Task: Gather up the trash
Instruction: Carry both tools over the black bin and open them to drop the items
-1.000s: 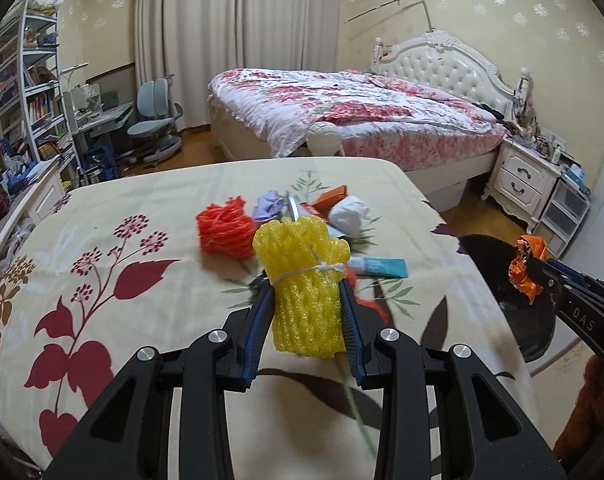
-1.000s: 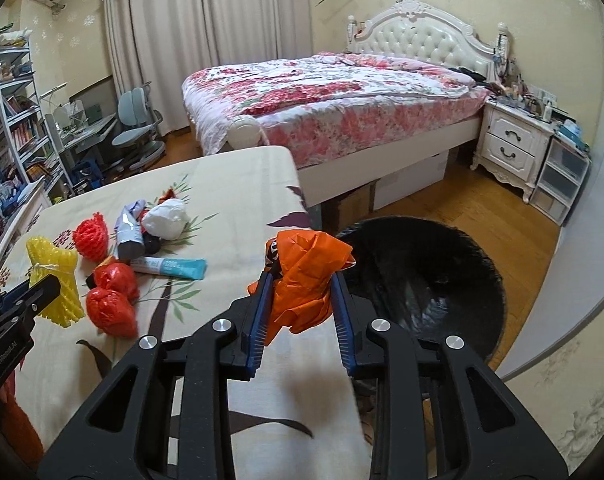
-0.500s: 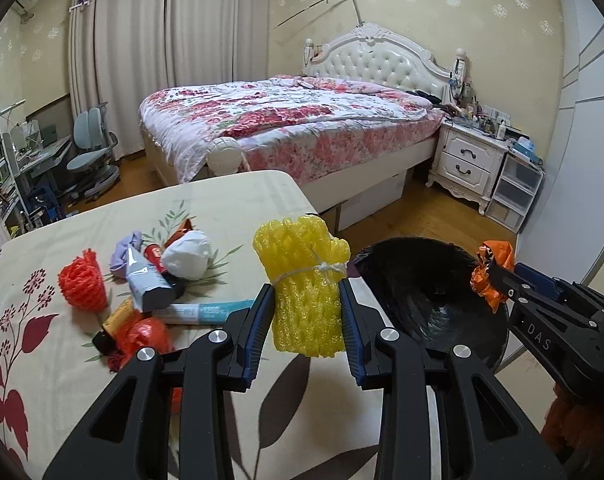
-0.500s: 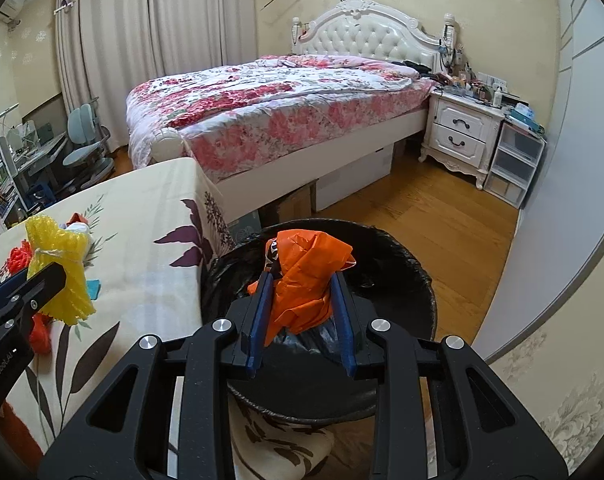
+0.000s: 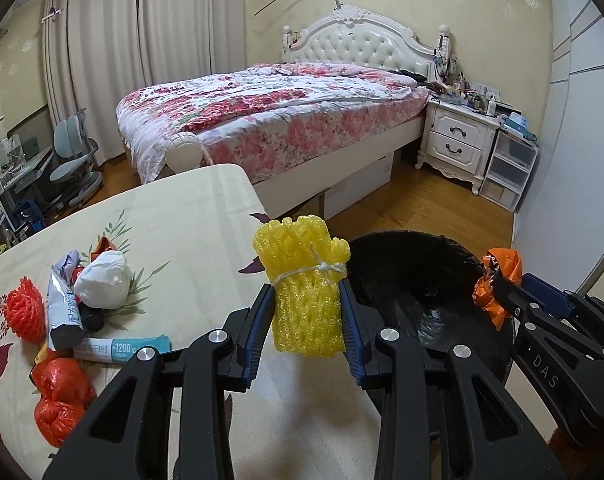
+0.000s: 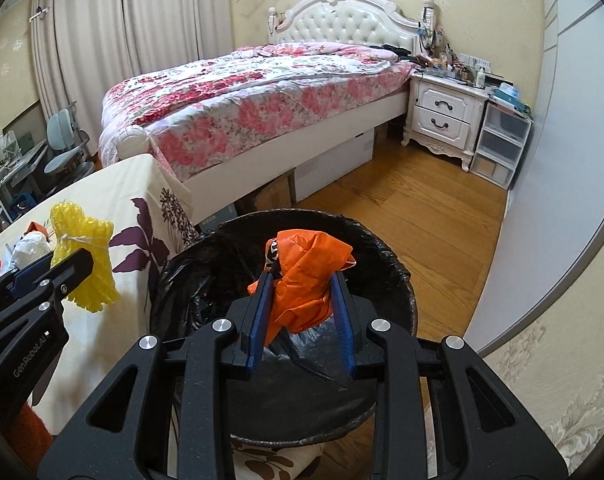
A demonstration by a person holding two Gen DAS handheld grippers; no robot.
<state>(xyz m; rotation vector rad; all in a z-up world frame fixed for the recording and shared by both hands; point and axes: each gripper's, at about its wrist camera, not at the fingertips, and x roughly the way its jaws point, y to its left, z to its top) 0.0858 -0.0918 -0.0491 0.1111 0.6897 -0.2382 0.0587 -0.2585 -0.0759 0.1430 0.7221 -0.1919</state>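
— What's hidden?
— The black-lined bin [image 6: 206,280] has its bottom lost in dark plastic, and the right tongs [image 6: 300,300] cover its near rim.
— And the trash?
— Right tongs pinch a crumpled orange wrapper [image 6: 305,276] over the bin; left tongs [image 5: 306,320] squeeze a string-tied yellow foam net [image 5: 305,300] at the tabletop [image 5: 190,208] edge.

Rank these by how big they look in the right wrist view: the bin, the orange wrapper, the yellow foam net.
1. bin, clearly largest.
2. orange wrapper and yellow foam net look about alike; both hang close to the camera, so no ranking.
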